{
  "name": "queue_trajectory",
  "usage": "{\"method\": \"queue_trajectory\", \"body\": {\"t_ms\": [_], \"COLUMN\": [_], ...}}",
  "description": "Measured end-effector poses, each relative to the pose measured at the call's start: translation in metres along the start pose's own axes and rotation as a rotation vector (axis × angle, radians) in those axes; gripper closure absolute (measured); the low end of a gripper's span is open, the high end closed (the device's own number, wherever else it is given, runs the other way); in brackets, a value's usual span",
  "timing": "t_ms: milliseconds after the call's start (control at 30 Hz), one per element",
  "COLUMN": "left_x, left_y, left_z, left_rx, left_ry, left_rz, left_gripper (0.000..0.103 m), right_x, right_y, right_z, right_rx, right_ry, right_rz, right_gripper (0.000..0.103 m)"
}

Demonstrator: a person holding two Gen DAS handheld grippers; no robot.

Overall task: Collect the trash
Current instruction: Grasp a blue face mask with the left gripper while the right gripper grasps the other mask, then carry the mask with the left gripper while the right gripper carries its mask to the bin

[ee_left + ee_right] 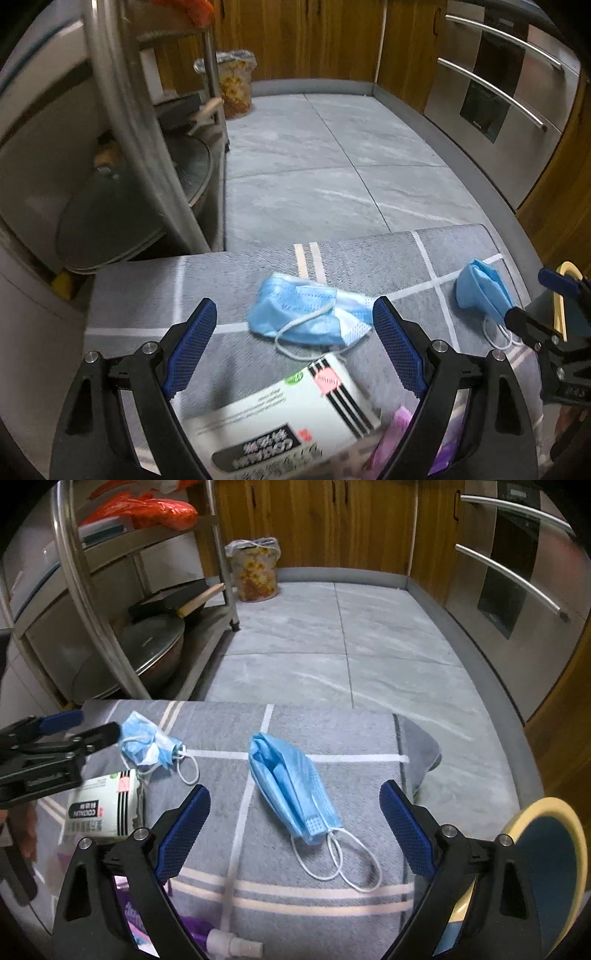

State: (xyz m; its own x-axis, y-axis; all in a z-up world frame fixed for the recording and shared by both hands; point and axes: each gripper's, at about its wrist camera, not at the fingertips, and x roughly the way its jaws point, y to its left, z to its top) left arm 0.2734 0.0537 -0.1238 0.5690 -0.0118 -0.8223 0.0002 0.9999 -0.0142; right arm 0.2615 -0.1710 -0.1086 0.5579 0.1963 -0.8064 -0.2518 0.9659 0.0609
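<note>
A crumpled blue face mask lies on a grey mat, just ahead of my open, empty left gripper. A white carton lies between the left fingers, below the mask. A folded blue face mask lies on the mat between the fingers of my open, empty right gripper. It also shows in the left wrist view. The crumpled mask and carton show at the left in the right wrist view, beside the left gripper.
A lined trash bin stands on the grey tile floor at the far wooden cabinets. A steel rack with pans is on the left. A steel oven is on the right. A purple wrapper and a yellow-rimmed dish lie near me.
</note>
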Motion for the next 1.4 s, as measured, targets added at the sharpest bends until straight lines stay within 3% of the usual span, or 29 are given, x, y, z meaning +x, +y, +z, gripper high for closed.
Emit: {"method": "queue_trajectory", "body": {"t_ms": [200,367,467,567,700,1067,1400], "left_x": [0.037,0.043,0.044,0.041,0.032,-0.036,-0.137], "left_y": [0.016,0.023,0.016,0.012,0.010,-0.016,-0.050], "left_z": [0.002,0.000,0.000,-0.001,-0.003,0.007,-0.001], "left_rx": [-0.044,-0.066,-0.033,-0.007,0.008,0.052,0.067], "left_ry": [0.079,0.111,0.119,0.116,0.094,-0.092,-0.182], "left_rz": [0.013,-0.026,-0.027,-0.016,0.009,0.051,0.028], "left_gripper": [0.032,0.055,0.071,0.079,0.083,0.087,0.087], "right_x": [0.024,0.037,0.037,0.035,0.029,-0.013,-0.083], "right_y": [0.012,0.017,0.017,0.017,0.016,0.010,0.000], "right_z": [-0.004,-0.007,-0.008,-0.009,-0.011,-0.021,-0.037], "right_rx": [-0.055,-0.084,-0.085,-0.093,-0.089,-0.062,-0.023], "right_ry": [0.062,0.110,0.117,0.113,0.104,0.034,-0.045], "right_rz": [0.019,0.027,0.032,0.029,0.028,0.052,0.075], "right_gripper": [0.039,0.065,0.072,0.077,0.081,0.087,0.087]}}
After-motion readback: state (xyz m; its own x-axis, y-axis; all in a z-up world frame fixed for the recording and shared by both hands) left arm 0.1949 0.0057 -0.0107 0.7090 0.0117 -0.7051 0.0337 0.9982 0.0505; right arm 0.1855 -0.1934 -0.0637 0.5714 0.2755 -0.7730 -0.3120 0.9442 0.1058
